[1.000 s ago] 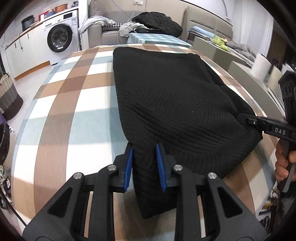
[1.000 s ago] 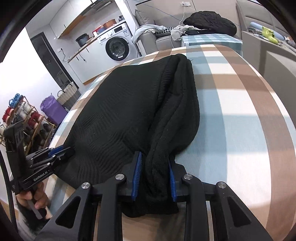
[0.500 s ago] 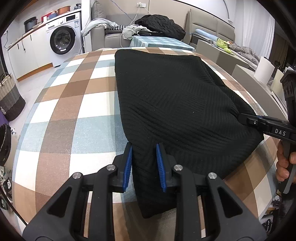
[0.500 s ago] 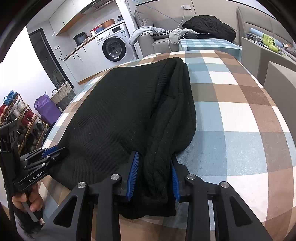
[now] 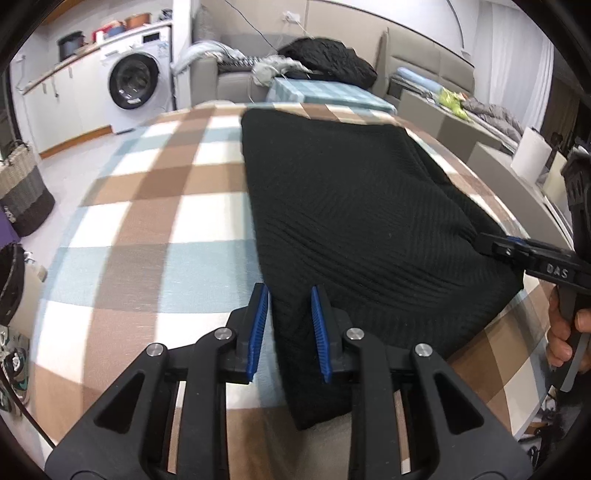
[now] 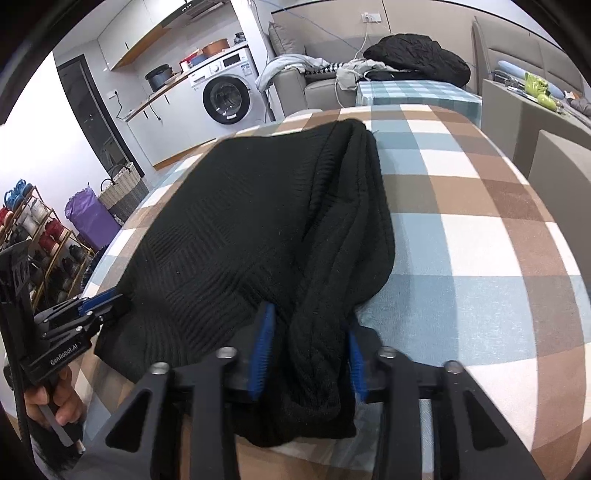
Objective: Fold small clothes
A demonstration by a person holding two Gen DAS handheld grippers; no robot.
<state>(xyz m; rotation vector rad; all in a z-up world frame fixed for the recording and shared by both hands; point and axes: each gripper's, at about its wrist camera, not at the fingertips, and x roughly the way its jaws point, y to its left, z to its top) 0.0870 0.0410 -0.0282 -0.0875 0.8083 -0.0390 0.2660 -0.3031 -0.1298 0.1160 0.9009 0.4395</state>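
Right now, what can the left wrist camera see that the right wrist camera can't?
Only the left wrist view shows the white paper roll. Only the right wrist view shows the wall cupboards above the counter. Both show the black sweater lying on the checked tablecloth, the washing machine and the wicker basket.

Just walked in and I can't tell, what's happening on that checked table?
A person is folding a black knitted garment on the brown, blue and white checked tablecloth. The left tool straddles the near left corner of the knit. The right tool straddles the bunched right edge, and its jaws have just been opening, so it seems to be letting go. The garment lies flat, partly folded.
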